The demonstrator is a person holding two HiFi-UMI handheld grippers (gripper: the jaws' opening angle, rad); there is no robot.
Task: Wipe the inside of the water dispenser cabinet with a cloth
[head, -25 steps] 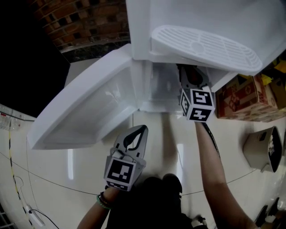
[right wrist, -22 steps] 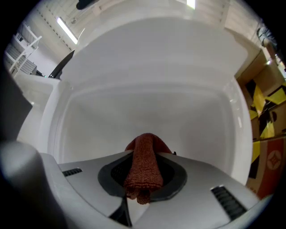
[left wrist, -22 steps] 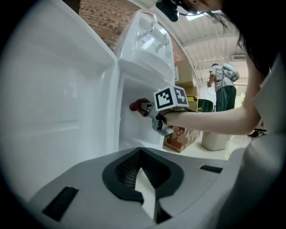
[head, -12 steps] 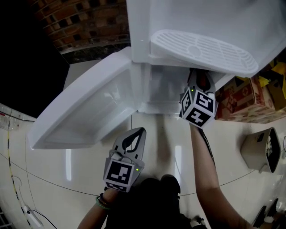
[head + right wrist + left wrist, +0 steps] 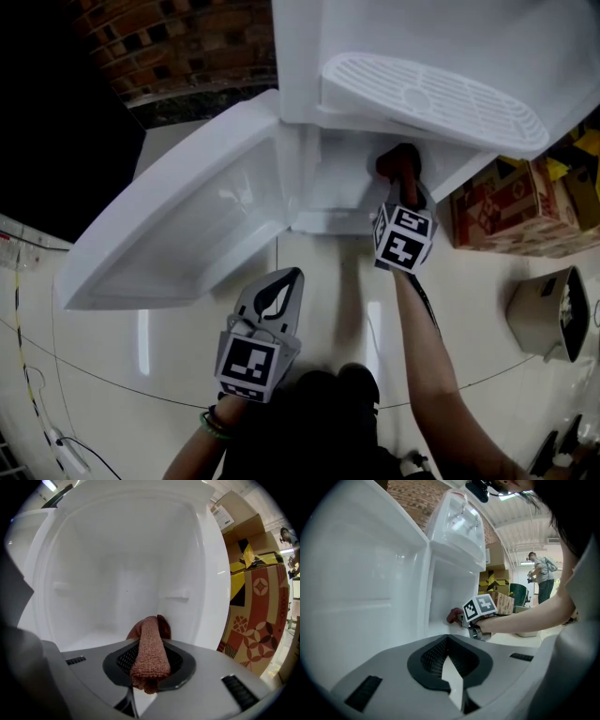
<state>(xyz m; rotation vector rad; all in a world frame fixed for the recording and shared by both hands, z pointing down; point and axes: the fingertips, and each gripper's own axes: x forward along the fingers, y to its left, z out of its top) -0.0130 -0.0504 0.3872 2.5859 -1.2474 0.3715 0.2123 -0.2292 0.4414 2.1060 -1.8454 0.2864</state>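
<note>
Flanking the cabinet (image 5: pixel 337 192) where right gripper (image 5: pixel 149 665) clamps cloth (image 5: pixel 151 641): door (image 5: pixel 187 225), boxes (image 5: pixel 506 211).

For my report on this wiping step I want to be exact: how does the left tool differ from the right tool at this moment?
The right tool grips a reddish-brown cloth between its jaws; the left tool has its jaws shut on nothing. The right tool reaches into the white cabinet; the left tool hangs outside it, above the floor. Both have the same grey build.
</note>
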